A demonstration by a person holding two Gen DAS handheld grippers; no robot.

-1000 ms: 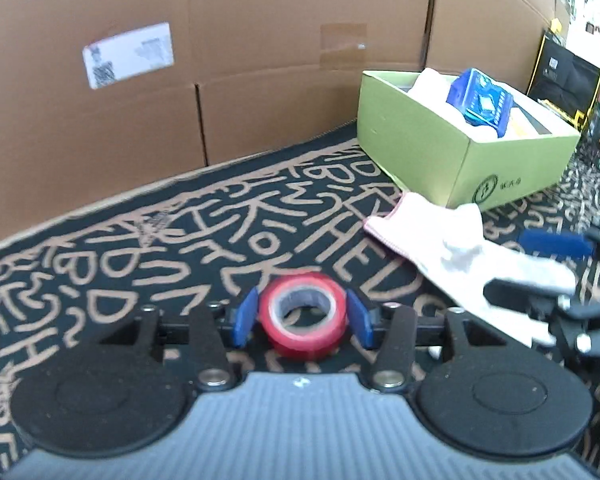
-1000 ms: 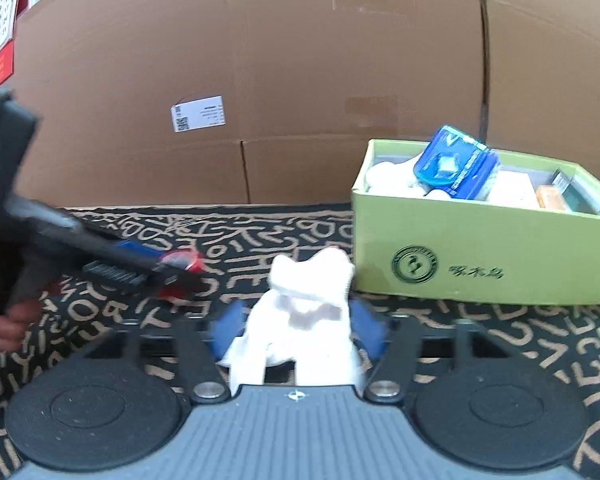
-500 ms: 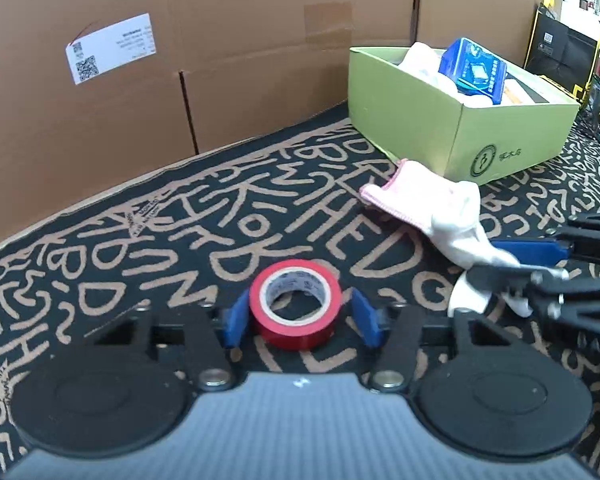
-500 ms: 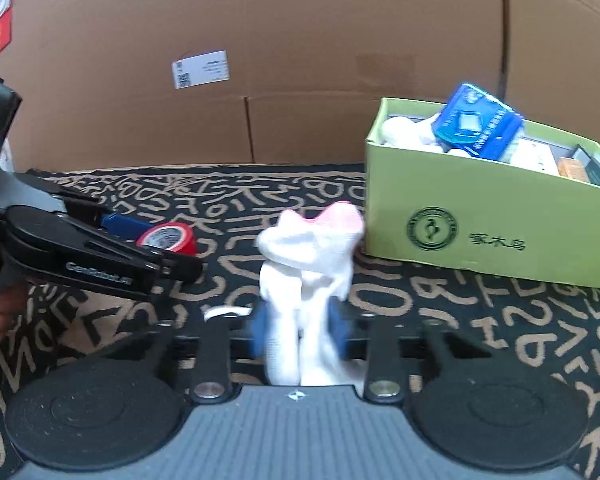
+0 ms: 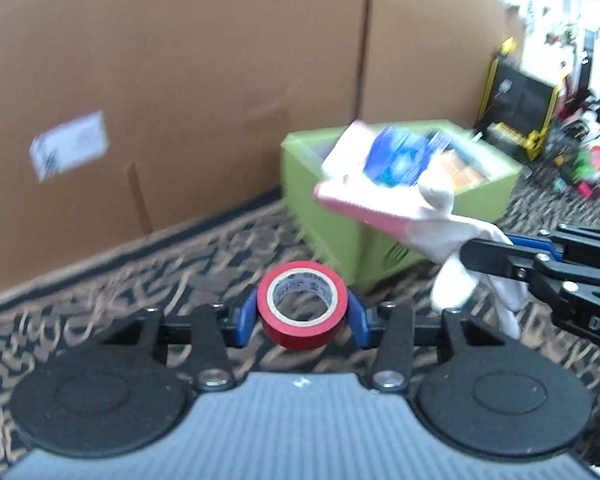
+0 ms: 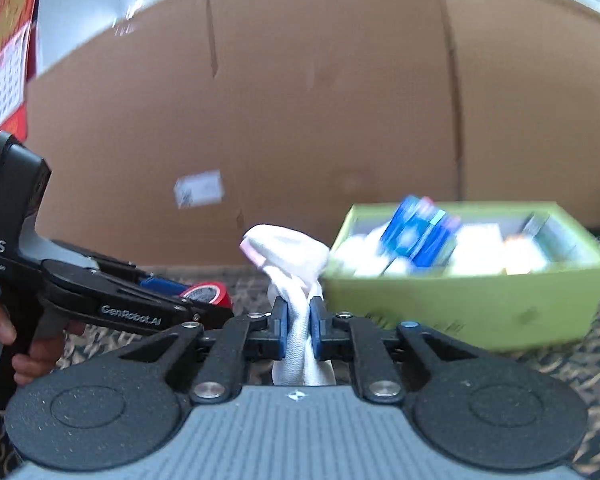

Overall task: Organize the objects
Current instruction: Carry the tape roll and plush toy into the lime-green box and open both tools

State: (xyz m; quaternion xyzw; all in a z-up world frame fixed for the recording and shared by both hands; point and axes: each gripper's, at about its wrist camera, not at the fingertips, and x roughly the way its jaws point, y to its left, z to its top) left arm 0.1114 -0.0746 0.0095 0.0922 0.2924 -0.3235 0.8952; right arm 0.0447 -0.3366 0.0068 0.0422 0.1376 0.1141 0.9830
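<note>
My left gripper (image 5: 302,318) is shut on a red tape roll (image 5: 302,305) and holds it above the patterned mat. My right gripper (image 6: 299,328) is shut on a white sock with a pink cuff (image 6: 288,254); the sock hangs in the air. In the left wrist view the sock (image 5: 428,220) and the right gripper (image 5: 512,258) are at the right, in front of the green box (image 5: 336,216). In the right wrist view the green box (image 6: 472,300) is to the right, and the left gripper (image 6: 196,304) with the tape roll (image 6: 208,294) is to the left.
The green box holds a blue packet (image 6: 418,232) and several pale items. A cardboard wall (image 5: 180,80) with a white label (image 5: 70,145) stands behind the mat (image 5: 100,304). A red calendar (image 6: 4,48) hangs at far left. Clutter sits at far right (image 5: 572,160).
Both grippers have risen off the mat with their loads. The sock is now lifted clear and hangs in front of the green box. The views are motion-blurred.
</note>
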